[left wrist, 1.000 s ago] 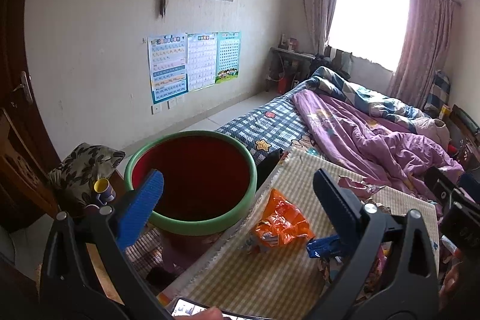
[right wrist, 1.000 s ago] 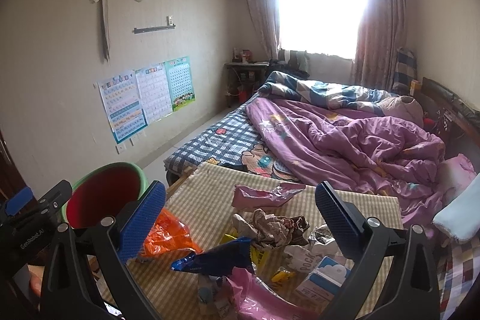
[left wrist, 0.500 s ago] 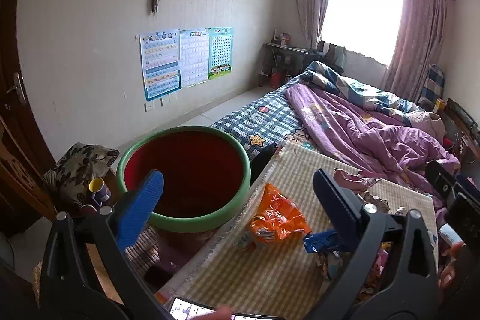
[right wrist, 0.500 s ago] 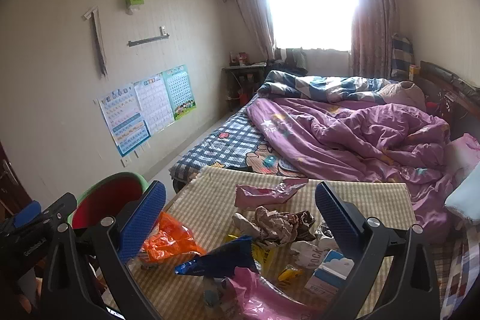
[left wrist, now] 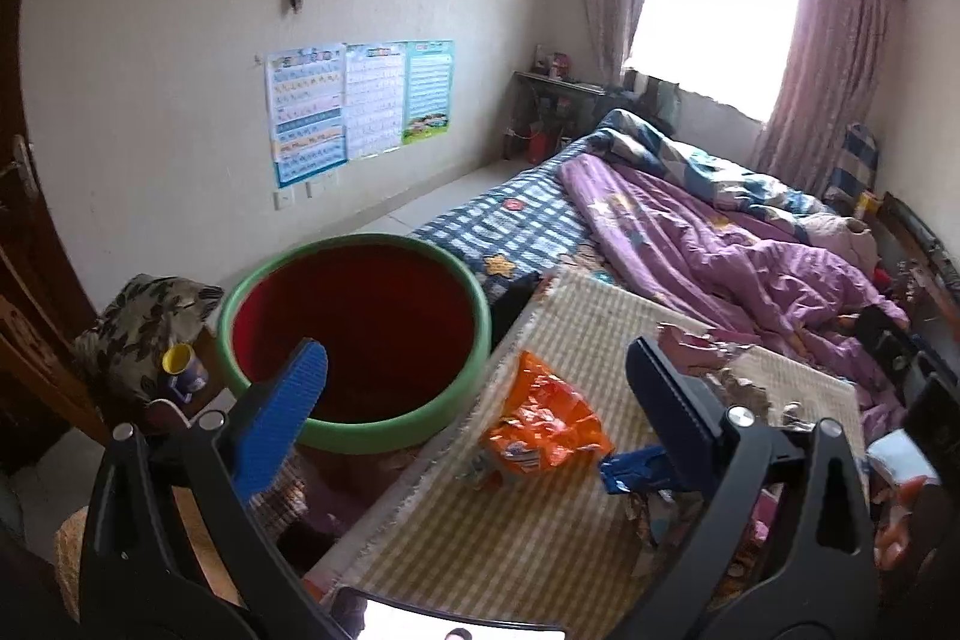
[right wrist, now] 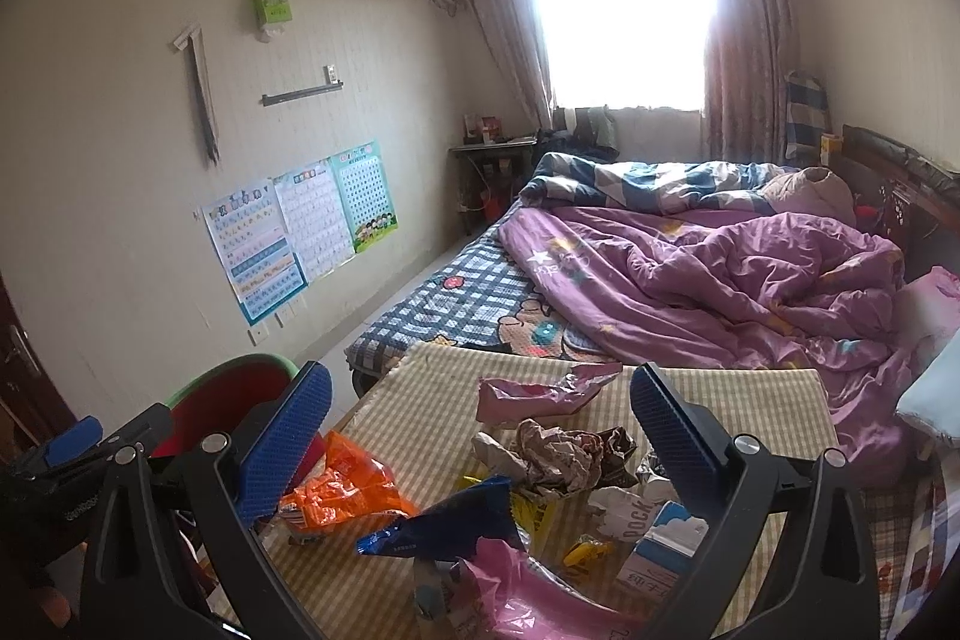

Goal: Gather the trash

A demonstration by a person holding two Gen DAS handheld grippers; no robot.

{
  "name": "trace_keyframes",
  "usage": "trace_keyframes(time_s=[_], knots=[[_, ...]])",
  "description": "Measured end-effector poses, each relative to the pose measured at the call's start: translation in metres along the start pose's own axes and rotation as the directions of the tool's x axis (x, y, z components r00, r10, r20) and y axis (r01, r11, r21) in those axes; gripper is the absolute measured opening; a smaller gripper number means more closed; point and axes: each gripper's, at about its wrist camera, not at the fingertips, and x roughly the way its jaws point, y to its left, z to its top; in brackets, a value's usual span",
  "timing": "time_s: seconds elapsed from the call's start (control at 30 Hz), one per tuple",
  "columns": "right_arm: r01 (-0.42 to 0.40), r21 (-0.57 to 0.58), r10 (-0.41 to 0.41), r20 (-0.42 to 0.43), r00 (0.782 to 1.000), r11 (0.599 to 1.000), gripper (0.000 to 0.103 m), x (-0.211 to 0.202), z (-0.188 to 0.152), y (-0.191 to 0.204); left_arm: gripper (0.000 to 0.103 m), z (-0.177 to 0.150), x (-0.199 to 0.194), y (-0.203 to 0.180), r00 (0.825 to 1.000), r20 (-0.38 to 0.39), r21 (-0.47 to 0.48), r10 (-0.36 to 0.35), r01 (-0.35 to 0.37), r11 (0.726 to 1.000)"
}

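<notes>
Both hand-held grippers, left (left wrist: 474, 400) and right (right wrist: 480, 424), hover agape and empty over wrappers (right wrist: 348, 490) beside the bin (left wrist: 360, 334), likely ready for picking.

I see a glossy orange plastic snack wrapper (left wrist: 543, 430) on a matt, woven yellow-checked cloth mat (left wrist: 510, 538), a smooth red plastic bin with a green rim (left wrist: 354, 334), crumpled brown paper (right wrist: 558, 457), and ribbed blue gripper pads (right wrist: 285, 451).
</notes>
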Motion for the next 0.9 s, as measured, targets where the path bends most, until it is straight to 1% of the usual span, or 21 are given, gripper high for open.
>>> trace_keyframes(time_s=[0.17, 0.23, 0.3, 0.43, 0.53, 0.83, 0.9], knots=[[0.005, -0.009, -0.005, -0.007, 1.0, 1.0, 0.096, 0.0007, 0.0002, 0.0011, 0.098, -0.0077, 0.0043, -0.0053, 0.997, 0.02, 0.062, 0.077, -0.078, 0.995], [0.015, -0.019, -0.016, -0.012, 1.0, 1.0, 0.096, 0.0012, 0.0003, 0.0019, 0.098, -0.0089, 0.0037, -0.0081, 0.996, 0.03, 0.082, 0.079, -0.082, 0.993], [0.018, -0.022, -0.018, -0.014, 1.0, 1.0, 0.096, 0.0021, 0.0002, 0.0021, 0.098, -0.0075, 0.0014, -0.009, 0.995, 0.049, 0.079, 0.085, -0.088, 0.993], [0.016, -0.019, -0.016, -0.012, 1.0, 1.0, 0.096, 0.0033, 0.0003, 0.0027, 0.098, -0.0043, 0.0008, -0.0052, 0.998, 0.034, 0.056, 0.058, -0.06, 0.997], [0.017, -0.022, -0.017, -0.013, 1.0, 1.0, 0.096, 0.0026, -0.0011, 0.0029, 0.098, -0.0024, -0.0014, -0.0051, 0.998, 0.032, 0.056, 0.053, -0.055, 0.997], [0.009, -0.041, -0.009, -0.004, 1.0, 0.999, 0.096, 0.0026, -0.0032, 0.0044, 0.098, -0.0016, -0.0036, -0.0052, 1.0, 0.011, 0.052, -0.013, 0.012, 0.999], [0.003, -0.046, -0.003, -0.002, 1.0, 0.999, 0.096, 0.0021, -0.0034, 0.0054, 0.098, -0.0011, -0.0039, -0.006, 0.999, 0.002, 0.048, -0.042, 0.041, 0.998]])
